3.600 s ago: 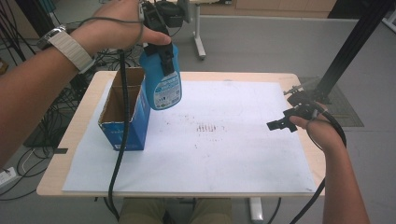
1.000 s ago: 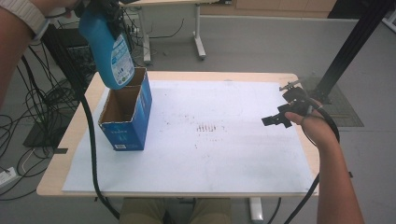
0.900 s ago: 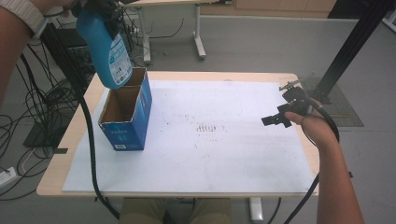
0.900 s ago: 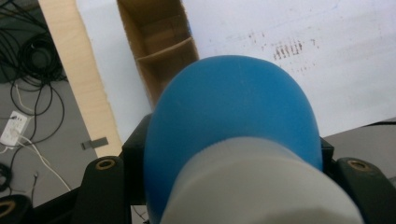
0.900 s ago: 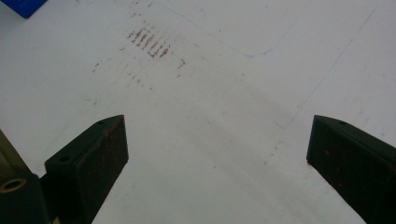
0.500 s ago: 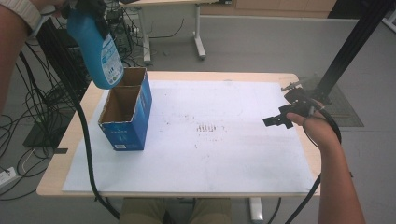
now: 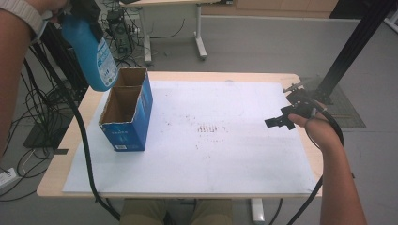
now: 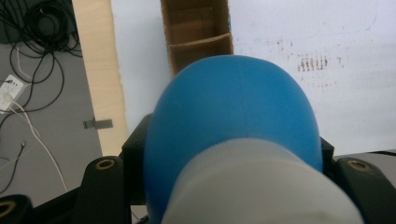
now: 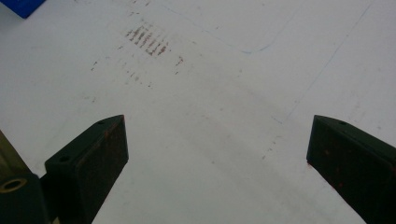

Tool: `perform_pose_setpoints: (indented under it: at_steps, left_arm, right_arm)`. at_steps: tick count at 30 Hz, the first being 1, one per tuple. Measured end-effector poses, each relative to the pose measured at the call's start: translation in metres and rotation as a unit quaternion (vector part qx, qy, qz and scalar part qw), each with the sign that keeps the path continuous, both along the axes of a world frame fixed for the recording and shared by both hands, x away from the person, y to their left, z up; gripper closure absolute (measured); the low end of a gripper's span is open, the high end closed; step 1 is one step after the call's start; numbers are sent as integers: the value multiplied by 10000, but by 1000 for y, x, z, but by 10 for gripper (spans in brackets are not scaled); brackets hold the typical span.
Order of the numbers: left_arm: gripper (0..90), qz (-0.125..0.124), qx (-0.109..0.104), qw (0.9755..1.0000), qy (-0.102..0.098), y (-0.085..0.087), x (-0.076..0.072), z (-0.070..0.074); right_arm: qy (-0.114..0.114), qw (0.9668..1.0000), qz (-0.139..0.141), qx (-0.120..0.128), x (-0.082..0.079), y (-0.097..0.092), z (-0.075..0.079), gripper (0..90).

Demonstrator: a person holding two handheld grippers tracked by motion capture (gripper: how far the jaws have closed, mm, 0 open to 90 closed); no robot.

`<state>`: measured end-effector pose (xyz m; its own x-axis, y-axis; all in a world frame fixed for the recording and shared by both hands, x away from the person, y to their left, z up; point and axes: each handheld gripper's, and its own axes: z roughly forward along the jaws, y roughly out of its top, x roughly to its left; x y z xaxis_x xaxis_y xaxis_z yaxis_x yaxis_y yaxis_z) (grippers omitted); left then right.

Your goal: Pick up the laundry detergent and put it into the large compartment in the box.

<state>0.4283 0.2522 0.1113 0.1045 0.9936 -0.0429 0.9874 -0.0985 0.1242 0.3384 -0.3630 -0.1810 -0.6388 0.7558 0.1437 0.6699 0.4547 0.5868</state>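
Left claw [image 7: 84, 16] clamps blue bottle [image 7: 91, 54], long axis near upright, base just above-left of divided box [image 7: 126, 117] (right claw [image 9: 217, 154] gapes, empty, well apart).

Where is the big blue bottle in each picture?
High view: the blue plastic bottle hangs top left, above the open cardboard box.
Left gripper view: it bulges up the middle, between the jaws.
Right gripper view: not in it.
Shared landmark: the reddish smudge marks on the white sheet.

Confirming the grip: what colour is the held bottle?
Blue, with a label; the bottle shows best in the high view.
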Motion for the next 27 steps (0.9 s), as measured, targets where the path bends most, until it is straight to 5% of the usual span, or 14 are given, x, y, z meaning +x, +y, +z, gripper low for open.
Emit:
perform_pose_setpoints:
  at_steps: [27]
  left_arm:
    - [396,139,89,9999,39,-1,14,-31]
  right_arm:
    - [28,10000,-24,-9,1,0,-1,54]
